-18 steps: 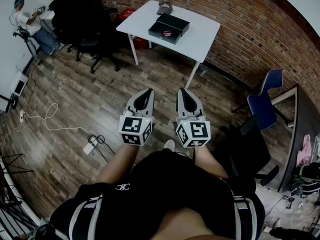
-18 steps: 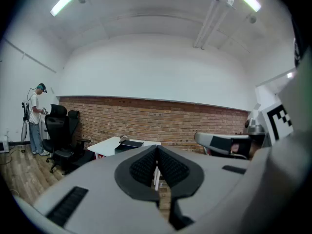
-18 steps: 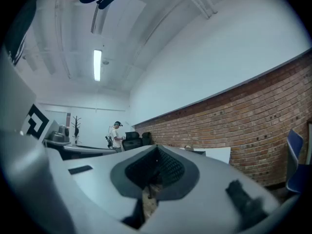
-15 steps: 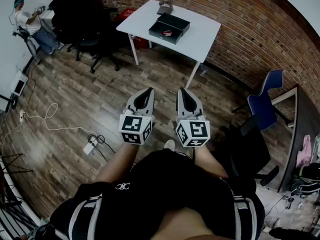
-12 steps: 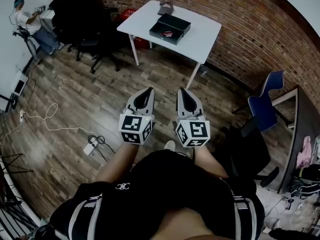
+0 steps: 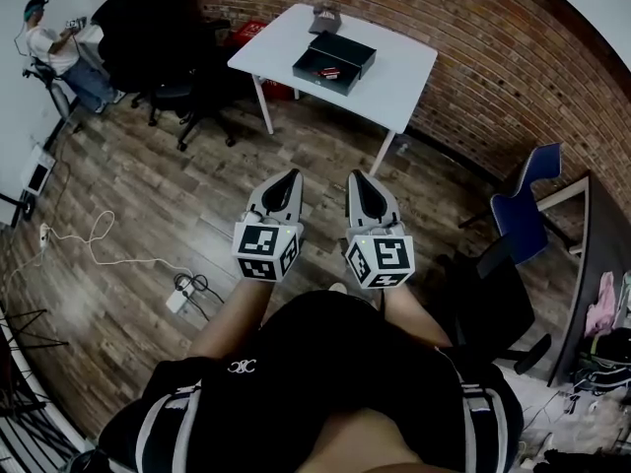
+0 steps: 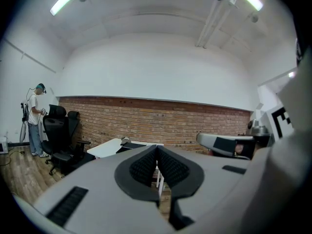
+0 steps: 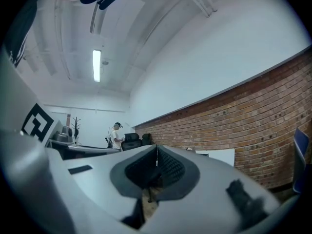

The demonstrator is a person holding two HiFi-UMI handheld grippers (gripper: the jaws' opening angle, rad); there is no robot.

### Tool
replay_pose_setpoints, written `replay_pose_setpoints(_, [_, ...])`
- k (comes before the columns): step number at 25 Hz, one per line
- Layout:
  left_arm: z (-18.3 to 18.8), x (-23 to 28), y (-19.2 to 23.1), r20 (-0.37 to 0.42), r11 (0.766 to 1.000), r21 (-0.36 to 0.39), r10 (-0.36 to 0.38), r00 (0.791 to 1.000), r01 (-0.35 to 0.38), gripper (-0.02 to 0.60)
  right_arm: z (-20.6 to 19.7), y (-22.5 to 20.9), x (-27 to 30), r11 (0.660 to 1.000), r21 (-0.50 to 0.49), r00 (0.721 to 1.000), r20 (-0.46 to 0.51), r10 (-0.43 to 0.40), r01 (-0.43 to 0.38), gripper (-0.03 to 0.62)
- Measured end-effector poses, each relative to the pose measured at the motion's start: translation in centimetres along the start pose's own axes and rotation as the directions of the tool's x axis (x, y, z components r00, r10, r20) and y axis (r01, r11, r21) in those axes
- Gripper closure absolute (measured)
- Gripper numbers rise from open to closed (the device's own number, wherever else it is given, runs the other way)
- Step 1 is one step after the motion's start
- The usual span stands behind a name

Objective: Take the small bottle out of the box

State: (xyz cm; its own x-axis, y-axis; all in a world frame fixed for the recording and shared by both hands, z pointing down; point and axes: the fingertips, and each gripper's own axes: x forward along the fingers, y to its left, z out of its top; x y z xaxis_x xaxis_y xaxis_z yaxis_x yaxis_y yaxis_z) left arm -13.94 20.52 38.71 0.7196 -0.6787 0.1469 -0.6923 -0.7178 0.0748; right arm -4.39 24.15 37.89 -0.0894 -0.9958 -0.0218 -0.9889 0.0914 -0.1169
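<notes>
A black open box point(image 6: 333, 59) lies on a white table point(image 6: 394, 77) far ahead, with something small and red point(image 6: 329, 71) inside it; I cannot make out the bottle. My left gripper point(image 6: 290, 176) and right gripper point(image 6: 355, 177) are held side by side at waist height, well short of the table. Both are shut with nothing between the jaws. In the left gripper view the table point(image 7: 113, 146) shows beyond the shut left gripper point(image 7: 157, 147). The right gripper point(image 8: 156, 148) points along the brick wall.
A small grey object point(image 6: 325, 17) sits on the table behind the box. Black office chairs point(image 6: 163, 62) stand left of the table, a blue chair point(image 6: 527, 205) and a dark desk point(image 6: 592, 264) at right. A power strip and cable point(image 6: 177, 296) lie on the wooden floor. A person point(image 6: 54, 52) stands far left.
The view has shifted slightly; the table and box sit a little higher and to the left in the frame. Both grippers keep their pose and stay shut.
</notes>
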Motion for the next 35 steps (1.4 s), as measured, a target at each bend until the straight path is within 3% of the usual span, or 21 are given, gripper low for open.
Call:
replay_pose_setpoints(16, [0.0,9.1,-5.0,-0.020,1.000,-0.006,0.008,1.000,-0.009,0.568,-0.5,-9.5,1.7,0.999,-0.007,0.999,-0.021,0.040,-0.040,0.563])
replay_pose_setpoints(23, [0.2,11.2,-5.7,-0.037,1.000,0.018,0.021,0.999,-0.021,0.568,-1.0,-11.3,1.8,0.998,0.001,0.997,-0.036,0.068,-0.068,0.563])
replay_pose_setpoints(35, [0.3,15.6,-8.5,-0.058,0.998,0.046,-0.047,0.997,0.050,0.568,-1.1,-15.6,2.2,1.000,0.018,0.999,-0.029,0.019,-0.019,0.563])
